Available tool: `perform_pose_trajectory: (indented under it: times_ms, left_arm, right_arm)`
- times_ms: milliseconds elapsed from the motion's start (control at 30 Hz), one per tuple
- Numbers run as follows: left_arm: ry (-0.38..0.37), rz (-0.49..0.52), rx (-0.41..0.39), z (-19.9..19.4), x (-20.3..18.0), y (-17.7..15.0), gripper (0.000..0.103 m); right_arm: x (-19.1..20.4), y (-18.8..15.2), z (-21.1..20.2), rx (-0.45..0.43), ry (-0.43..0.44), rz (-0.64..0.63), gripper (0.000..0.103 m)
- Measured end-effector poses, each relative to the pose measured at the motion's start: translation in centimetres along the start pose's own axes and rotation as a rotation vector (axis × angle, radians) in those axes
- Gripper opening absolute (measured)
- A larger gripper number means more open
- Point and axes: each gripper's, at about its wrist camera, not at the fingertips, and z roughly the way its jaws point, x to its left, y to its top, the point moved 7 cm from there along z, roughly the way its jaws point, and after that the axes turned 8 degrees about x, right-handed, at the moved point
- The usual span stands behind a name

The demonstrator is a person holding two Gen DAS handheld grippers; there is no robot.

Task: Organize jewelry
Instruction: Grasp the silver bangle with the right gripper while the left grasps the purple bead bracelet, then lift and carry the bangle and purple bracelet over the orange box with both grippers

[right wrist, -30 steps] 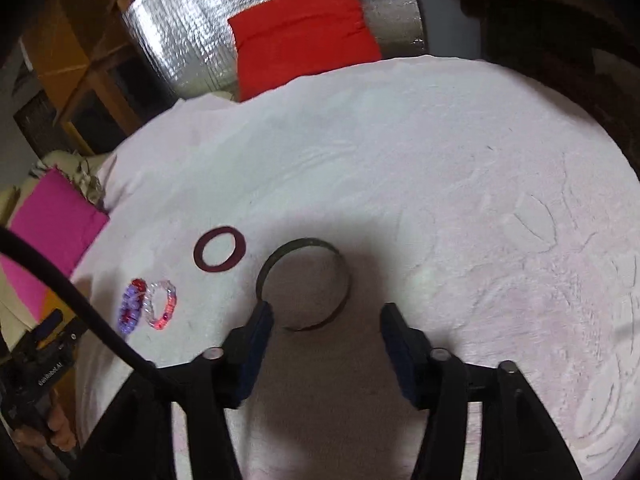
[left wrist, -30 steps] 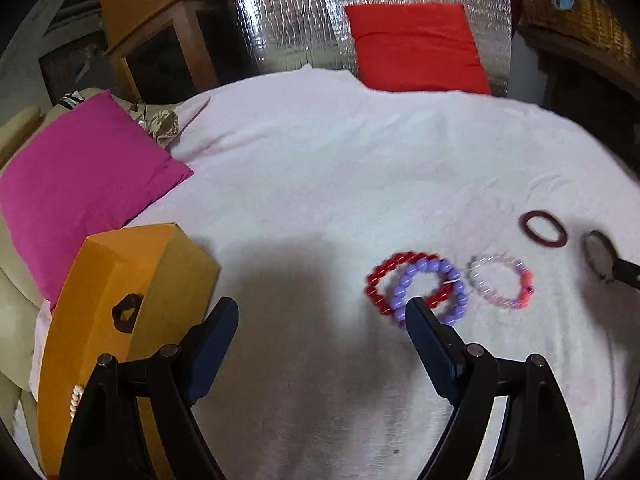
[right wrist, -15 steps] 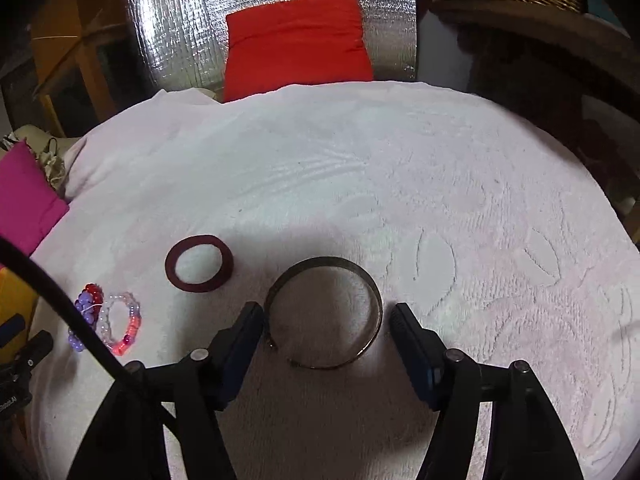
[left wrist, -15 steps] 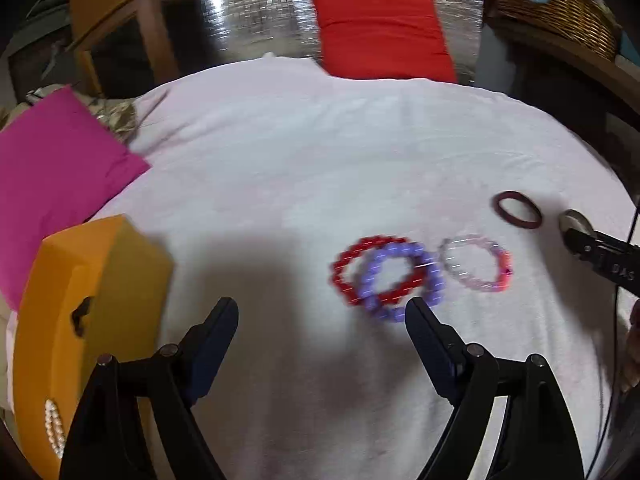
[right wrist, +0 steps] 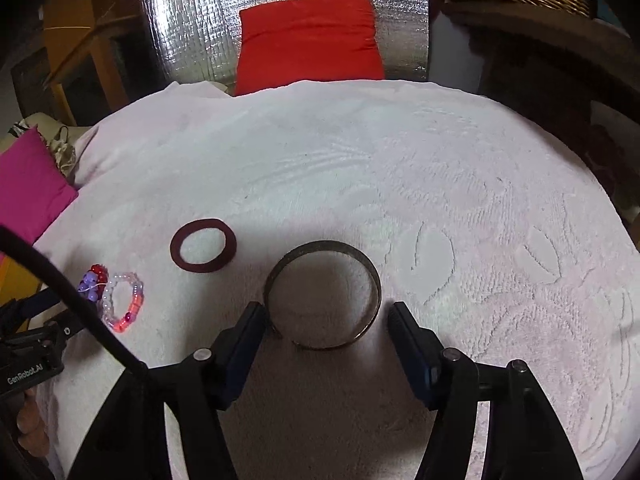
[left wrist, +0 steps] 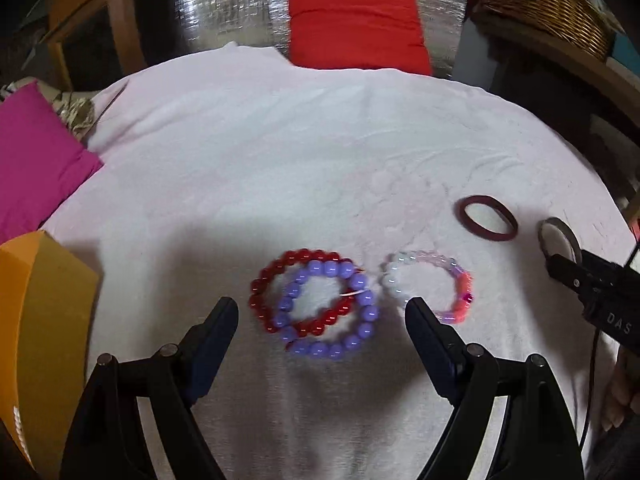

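Note:
A red bead bracelet (left wrist: 267, 280) and a purple bead bracelet (left wrist: 362, 312) lie overlapped on the white towel (left wrist: 280, 160). A pink-white bead bracelet (left wrist: 460, 280) lies to their right, then a dark red band (left wrist: 486, 216) and a metal cuff bangle (right wrist: 280, 276). My left gripper (left wrist: 322, 310) is open, its fingers on either side of the overlapped pair. My right gripper (right wrist: 326, 316) is open, its fingers flanking the near part of the bangle. It also shows at the right of the left wrist view (left wrist: 592, 284).
An orange box (left wrist: 36, 320) stands at the towel's left edge. A magenta cushion (left wrist: 36, 160) lies at left, a red cushion (left wrist: 356, 24) at the back against silver foil. A wicker basket (left wrist: 552, 4) sits on a shelf at back right.
My left gripper moved right and closer until the red and purple bracelets sit between its fingers. My right gripper advanced so its fingers flank the bangle.

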Motion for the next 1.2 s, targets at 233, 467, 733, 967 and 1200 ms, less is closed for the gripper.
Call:
perform_pose_trajectory:
  times_ms: [233, 467, 733, 967, 1200]
  left_arm:
    - [0.014, 0.048, -0.009, 0.1, 0.0, -0.2, 0.031]
    - [-0.029, 0.075, -0.066, -1.9, 0.5, 0.0, 0.010]
    - [-0.067, 0.071, -0.087, -3.3, 1.8, -0.4, 0.010]
    - [-0.093, 0.038, -0.168, -6.9, 2.6, 0.3, 0.010]
    - [-0.055, 0.000, -0.241, -10.4, 2.5, 0.7, 0.010]
  right_arm:
    - [-0.3, -0.1, -0.2, -0.001, 0.008, 0.000, 0.064]
    - [-0.5, -0.2, -0.5, -0.004, 0.007, 0.005, 0.058]
    - [-0.7, -0.1, -0.7, -0.013, 0.017, 0.015, 0.056]
    - [-1.0, -0.2, -1.2, -0.007, 0.047, 0.026, 0.052]
    - [-0.7, 0.1, -2.7, -0.040, 0.104, 0.039, 0.026]
